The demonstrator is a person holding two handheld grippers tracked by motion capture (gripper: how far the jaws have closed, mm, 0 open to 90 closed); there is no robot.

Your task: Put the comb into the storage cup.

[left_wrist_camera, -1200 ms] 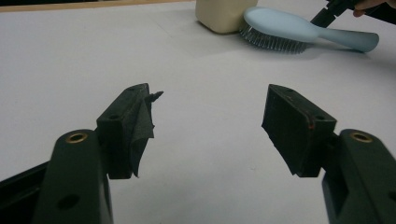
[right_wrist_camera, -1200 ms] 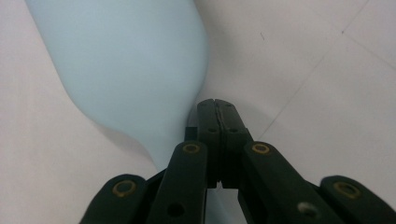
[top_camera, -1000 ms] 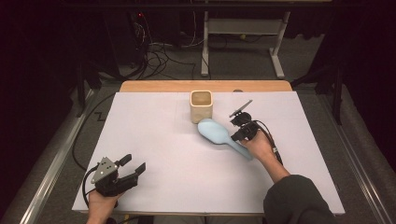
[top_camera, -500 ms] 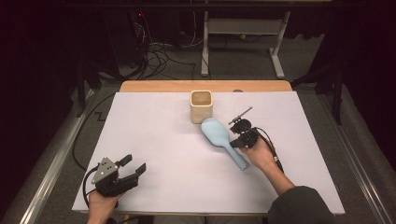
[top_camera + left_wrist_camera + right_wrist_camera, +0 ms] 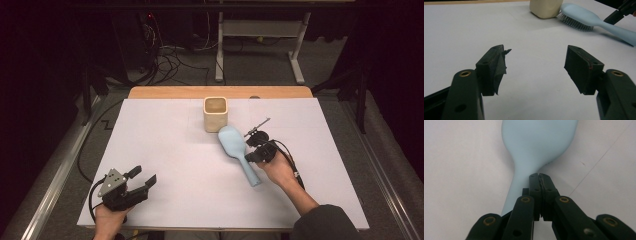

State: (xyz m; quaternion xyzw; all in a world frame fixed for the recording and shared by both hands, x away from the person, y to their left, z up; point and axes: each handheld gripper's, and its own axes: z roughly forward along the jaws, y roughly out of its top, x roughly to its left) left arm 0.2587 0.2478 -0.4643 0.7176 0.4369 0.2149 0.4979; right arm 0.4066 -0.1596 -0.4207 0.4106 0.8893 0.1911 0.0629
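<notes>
On the white table (image 5: 165, 150), the blue hairbrush (image 5: 235, 145) lies bristles-down just beside the cream cup (image 5: 215, 114). Right gripper (image 5: 256, 148), jaws pressed together, seemingly nudges its neck; next, reopen to grasp. Left gripper (image 5: 142, 181) gapes idle

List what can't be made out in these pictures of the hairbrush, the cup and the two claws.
- Cup: its inside is in shadow in the high view; the top edge of the left gripper view cuts off its rim.
- Hairbrush: the bristles face down in the high view.
- Right claw: jaws shut above the handle; whether they touch it is hidden.
- Left claw: open over bare table.
</notes>
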